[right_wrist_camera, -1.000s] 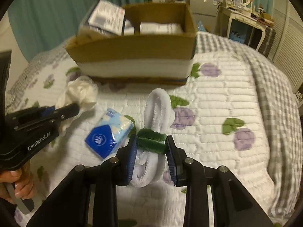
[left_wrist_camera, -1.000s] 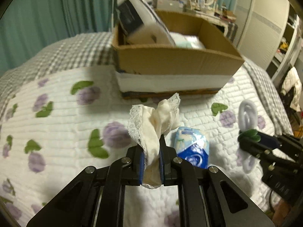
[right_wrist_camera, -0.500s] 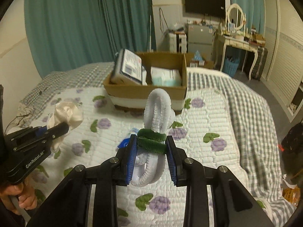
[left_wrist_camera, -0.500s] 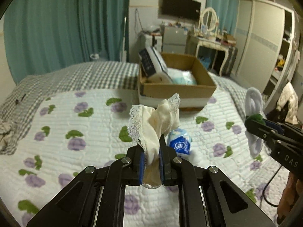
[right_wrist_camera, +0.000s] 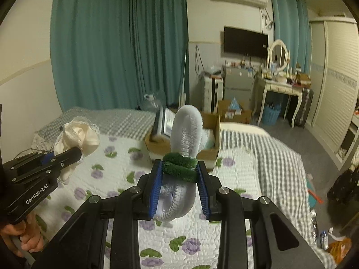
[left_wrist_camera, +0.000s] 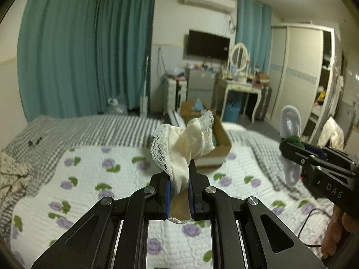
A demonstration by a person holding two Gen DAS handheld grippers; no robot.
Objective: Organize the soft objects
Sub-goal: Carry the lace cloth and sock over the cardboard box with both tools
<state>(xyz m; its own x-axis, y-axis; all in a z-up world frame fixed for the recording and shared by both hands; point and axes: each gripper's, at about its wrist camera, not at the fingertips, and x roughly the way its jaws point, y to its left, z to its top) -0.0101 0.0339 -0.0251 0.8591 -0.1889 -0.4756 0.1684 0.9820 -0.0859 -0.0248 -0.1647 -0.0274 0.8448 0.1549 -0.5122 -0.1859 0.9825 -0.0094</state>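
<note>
Risk: the cream lace cloth [left_wrist_camera: 184,148] could be snagged or shed short of the cardboard box [right_wrist_camera: 208,148], well ahead on the bed [left_wrist_camera: 89,179], being pinched only at its lower folds.
Left gripper [left_wrist_camera: 179,192]: closed tightly on the cloth, held aloft.
Right gripper [right_wrist_camera: 179,186]: closed on the fuzzy white loop [right_wrist_camera: 186,132] at its green band.

A cardboard box [right_wrist_camera: 213,150] sits on the bed [right_wrist_camera: 235,179], packages [right_wrist_camera: 165,123] inside.

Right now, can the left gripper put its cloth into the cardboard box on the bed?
Probably not yet. The left gripper is shut on the lace-trimmed cloth, raised well short of the cardboard box. Nothing stands between them, so it must first travel forward.
</note>
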